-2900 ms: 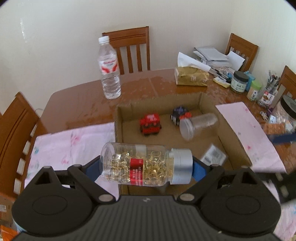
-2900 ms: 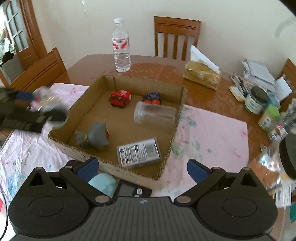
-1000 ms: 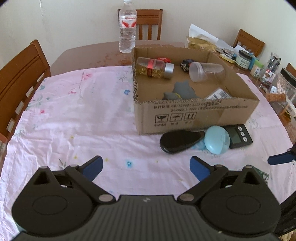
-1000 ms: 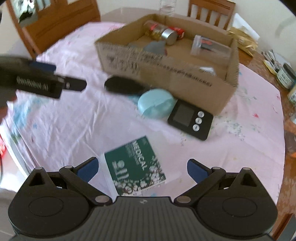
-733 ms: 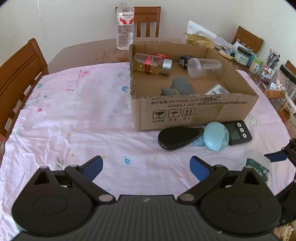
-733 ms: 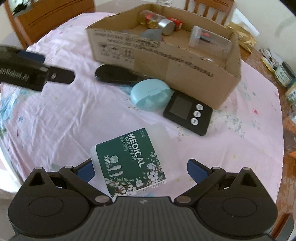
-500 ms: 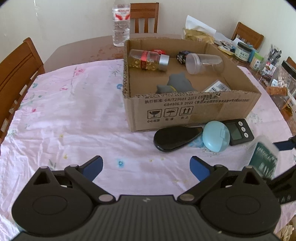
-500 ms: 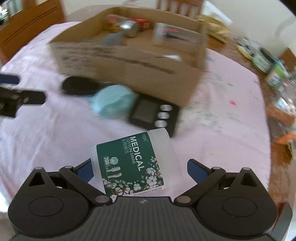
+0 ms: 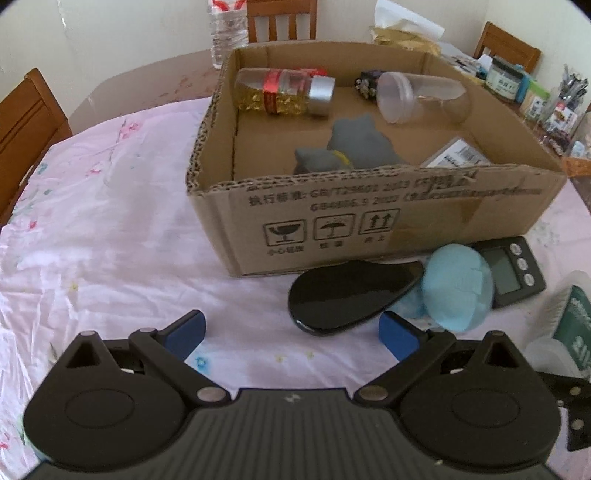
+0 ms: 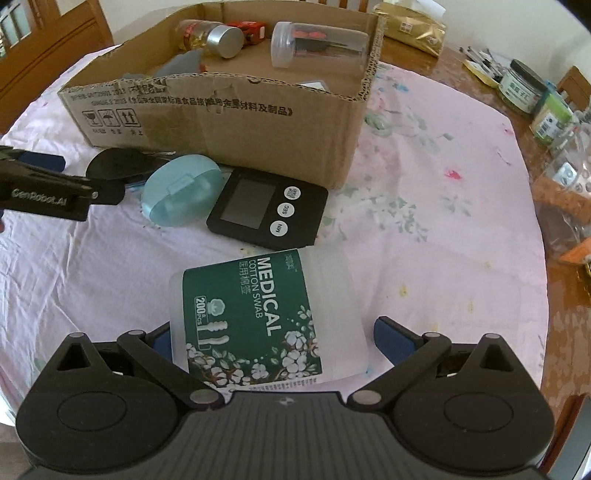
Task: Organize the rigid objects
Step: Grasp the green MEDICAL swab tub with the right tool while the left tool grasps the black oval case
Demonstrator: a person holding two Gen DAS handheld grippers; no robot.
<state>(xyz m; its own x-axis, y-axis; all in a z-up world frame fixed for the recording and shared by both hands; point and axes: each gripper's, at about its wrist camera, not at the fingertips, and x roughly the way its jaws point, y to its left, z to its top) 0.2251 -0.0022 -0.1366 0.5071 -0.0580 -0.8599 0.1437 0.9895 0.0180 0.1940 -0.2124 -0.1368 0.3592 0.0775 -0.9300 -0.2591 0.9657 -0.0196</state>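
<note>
A cardboard box (image 9: 369, 206) stands on the pink cloth and holds a capsule bottle (image 9: 284, 92), a clear jar (image 9: 421, 98), a grey toy (image 9: 351, 147) and a small packet (image 9: 456, 157). In front of it lie a black oval object (image 9: 351, 295), a light blue case (image 9: 458, 286) and a black timer (image 9: 509, 269). My left gripper (image 9: 291, 332) is open and empty, just short of the black oval object. My right gripper (image 10: 271, 338) is wide open around a cotton swab box (image 10: 255, 321) with a green label; its jaws do not visibly press it.
Wooden chairs (image 9: 26, 122) ring the table. A water bottle (image 9: 227, 29) and a tissue pack (image 9: 402, 37) stand behind the box. Jars and clutter (image 10: 535, 96) crowd the table's right side. The left gripper (image 10: 44, 184) shows at the left of the right wrist view.
The capsule bottle left my left gripper and now lies in the box. My left gripper has moved closer to the black oval object. My right gripper has come around the cotton swab box.
</note>
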